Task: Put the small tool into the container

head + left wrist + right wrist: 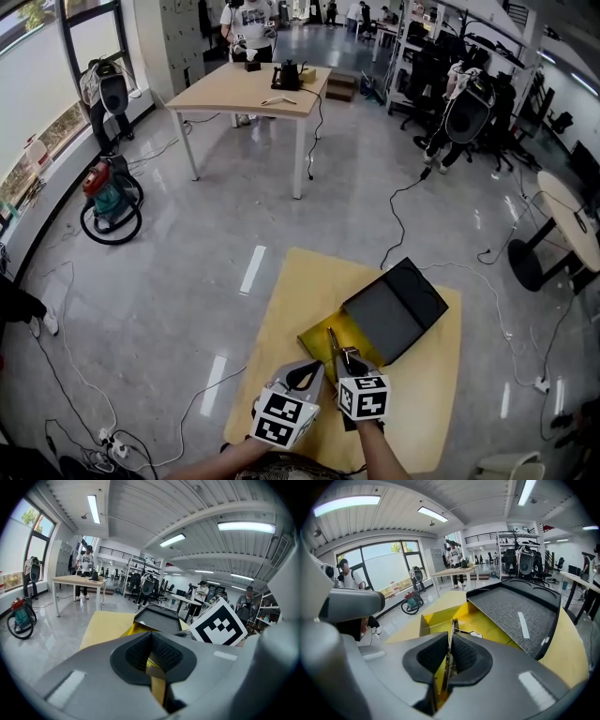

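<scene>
- Glossy grey floor (187, 281) surrounds the yellow table (281, 309). Head view: a thin metal implement (333, 342) juts toward 11 o'clock from the right tool (345, 361), over the yellow container (319, 339).
- Left gripper view: the left tool (151, 648) is closed and empty.
- Right gripper view: the right tool's pads pinch the implement.

Counter (281, 309): open container (323, 339) sits on its near half, with the lid (394, 307) folded back to the right and behind. Right gripper (345, 360) is at the container's near edge, small tool (332, 339) between its jaws and reaching over the container. Left gripper (306, 375) is just beside it, on the left. Floor, far left: vacuum cleaner (111, 202). Far behind: second counter (248, 89), kettle (287, 75) on it.
</scene>
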Tool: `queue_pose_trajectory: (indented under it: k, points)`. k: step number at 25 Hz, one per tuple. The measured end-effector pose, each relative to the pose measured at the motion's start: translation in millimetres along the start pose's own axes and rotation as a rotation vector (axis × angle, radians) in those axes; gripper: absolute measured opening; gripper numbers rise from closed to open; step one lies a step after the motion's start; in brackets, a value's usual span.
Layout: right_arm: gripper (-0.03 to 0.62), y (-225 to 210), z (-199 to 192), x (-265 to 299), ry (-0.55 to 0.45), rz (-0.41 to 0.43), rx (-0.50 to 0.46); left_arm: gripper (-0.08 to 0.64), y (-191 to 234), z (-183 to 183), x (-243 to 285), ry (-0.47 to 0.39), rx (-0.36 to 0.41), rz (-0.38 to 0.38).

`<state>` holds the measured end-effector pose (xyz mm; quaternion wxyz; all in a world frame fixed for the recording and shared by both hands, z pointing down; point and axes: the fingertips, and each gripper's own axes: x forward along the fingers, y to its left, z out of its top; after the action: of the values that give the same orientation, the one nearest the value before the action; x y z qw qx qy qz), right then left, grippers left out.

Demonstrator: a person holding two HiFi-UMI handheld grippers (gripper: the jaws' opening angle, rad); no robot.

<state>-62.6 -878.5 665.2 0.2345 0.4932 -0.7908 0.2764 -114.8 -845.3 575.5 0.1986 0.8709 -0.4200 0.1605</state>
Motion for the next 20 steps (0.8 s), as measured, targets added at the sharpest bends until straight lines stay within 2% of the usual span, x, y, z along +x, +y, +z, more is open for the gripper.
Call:
queue_pose_trajectory:
  k: [7, 16, 20]
  points:
    - [0.031, 20, 6, 6, 0.023, -0.013, -0.037, 0.011, 10, 6, -20, -0.001, 0.003, -0.001]
    - [0.043, 30, -10, 15, 0.028, -0.018, -0.057, 0.011, 17, -12, -28, -0.006, 0.005, -0.006]
    - [0.046, 45, -5, 13, 0.030, -0.024, -0.077, 0.011, 23, -7, -42, -0.007, 0.006, -0.007]
